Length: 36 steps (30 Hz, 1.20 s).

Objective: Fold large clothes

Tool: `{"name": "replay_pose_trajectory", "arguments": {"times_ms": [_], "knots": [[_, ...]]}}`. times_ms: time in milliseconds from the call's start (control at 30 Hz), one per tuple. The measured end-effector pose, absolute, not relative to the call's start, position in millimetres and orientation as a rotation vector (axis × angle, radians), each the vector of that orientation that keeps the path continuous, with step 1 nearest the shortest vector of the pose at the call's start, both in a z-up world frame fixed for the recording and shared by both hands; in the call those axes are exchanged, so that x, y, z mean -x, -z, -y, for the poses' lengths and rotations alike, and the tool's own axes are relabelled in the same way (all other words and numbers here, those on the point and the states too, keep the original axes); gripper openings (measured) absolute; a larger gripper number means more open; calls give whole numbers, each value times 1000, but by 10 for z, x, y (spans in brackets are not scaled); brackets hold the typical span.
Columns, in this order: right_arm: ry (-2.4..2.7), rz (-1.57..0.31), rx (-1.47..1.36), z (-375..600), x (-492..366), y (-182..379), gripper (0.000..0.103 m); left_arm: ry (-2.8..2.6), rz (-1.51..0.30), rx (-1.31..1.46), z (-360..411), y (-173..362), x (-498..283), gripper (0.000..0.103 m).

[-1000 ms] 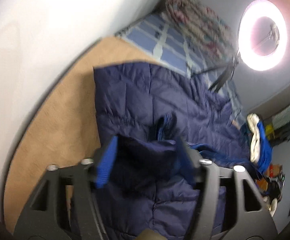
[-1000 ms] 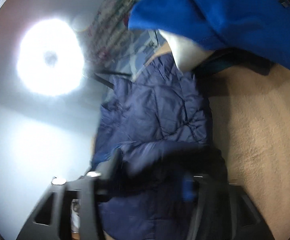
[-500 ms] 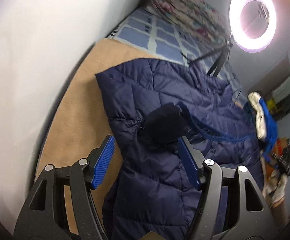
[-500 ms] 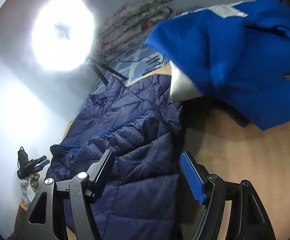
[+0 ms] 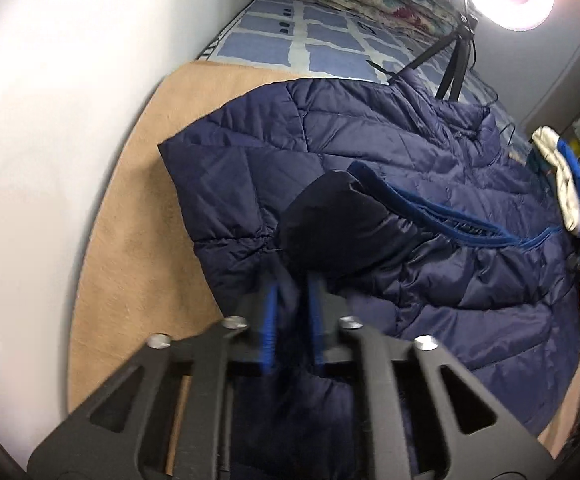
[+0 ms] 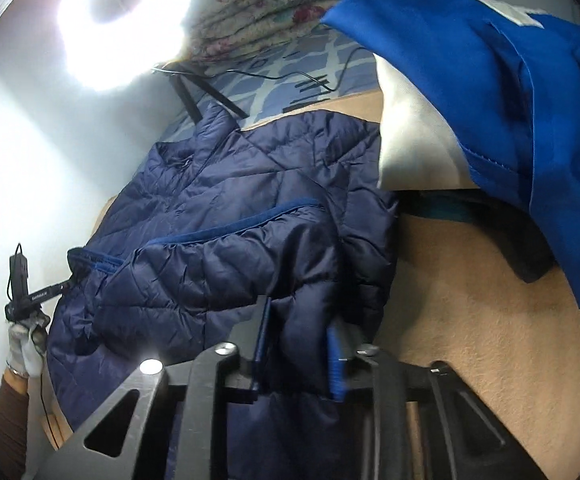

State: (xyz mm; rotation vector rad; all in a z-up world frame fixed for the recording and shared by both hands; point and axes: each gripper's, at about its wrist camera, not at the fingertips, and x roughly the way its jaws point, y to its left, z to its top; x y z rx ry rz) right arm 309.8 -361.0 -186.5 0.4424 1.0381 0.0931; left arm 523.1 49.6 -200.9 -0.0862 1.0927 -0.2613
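Note:
A navy quilted puffer jacket [image 5: 389,168] lies spread on a tan blanket [image 5: 130,248], both sleeves folded in across its front. It also shows in the right wrist view [image 6: 218,216]. My left gripper [image 5: 291,304] is shut on the jacket's near hem, below the dark sleeve cuff [image 5: 329,228]. My right gripper [image 6: 297,336] has its blue pads closed in on the jacket's hem at the other side, with puffy fabric bunched between them.
A blue and white garment [image 6: 509,92] lies on the blanket right beside the jacket. A ring light [image 6: 126,20] on a tripod and folded floral quilts [image 6: 282,28] stand at the far end. A white wall [image 5: 50,120] runs along the left.
Both grippers were open above the jacket half a second ago. They have dropped to the near hem and closed on the fabric. The sleeves lie where they were dropped.

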Motion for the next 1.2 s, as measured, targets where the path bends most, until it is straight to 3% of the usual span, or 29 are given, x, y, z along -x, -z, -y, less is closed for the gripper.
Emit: {"name": "replay_pose_trajectory", "arguments": {"times_ms": [100,233,300,333,367,400,467,500,533,567,600,700,733,1200], "knots": [[-84,-1020,-402,3557,-3061,1810,4,264,-1085,70,-486,1980,-5225,3],[-69,-1000,-341,3508,-3030,1711,5,250,-982,-48,-406,1844,-5139,4],[-43,-1005,-334,3523,-3054,1712,18,284,-985,-38,-390,1813,-5160,25],[-35,-1011,-340,3547,-3058,1718,33,290,-987,-34,-385,1808,-5182,51],[-41,-1011,-353,3572,-3061,1725,38,279,-984,-40,-375,1807,-5205,62],[-51,-1014,-365,3594,-3059,1736,47,275,-985,-47,-365,1815,-5232,69],[-58,-1030,-375,3600,-3094,1793,57,265,-1000,-66,-336,1845,-5295,69],[-55,-1041,-375,3596,-3115,1832,57,268,-1015,-77,-318,1883,-5338,68],[-54,-1054,-374,3592,-3132,1872,56,254,-1030,-91,-300,1931,-5377,51],[-56,-1066,-374,3582,-3148,1910,51,241,-1049,-97,-285,1982,-5404,21],[-62,-1071,-376,3570,-3155,1930,39,233,-1069,-96,-281,2025,-5417,10],[-51,-1052,-346,3542,-3120,1881,12,221,-1068,-113,-250,2056,-5387,4],[-52,-1045,-338,3528,-3105,1845,8,225,-1055,-121,-243,2035,-5355,3],[71,-869,-115,3344,-3117,1172,2,174,-871,-53,-456,1353,-5457,0]]}}
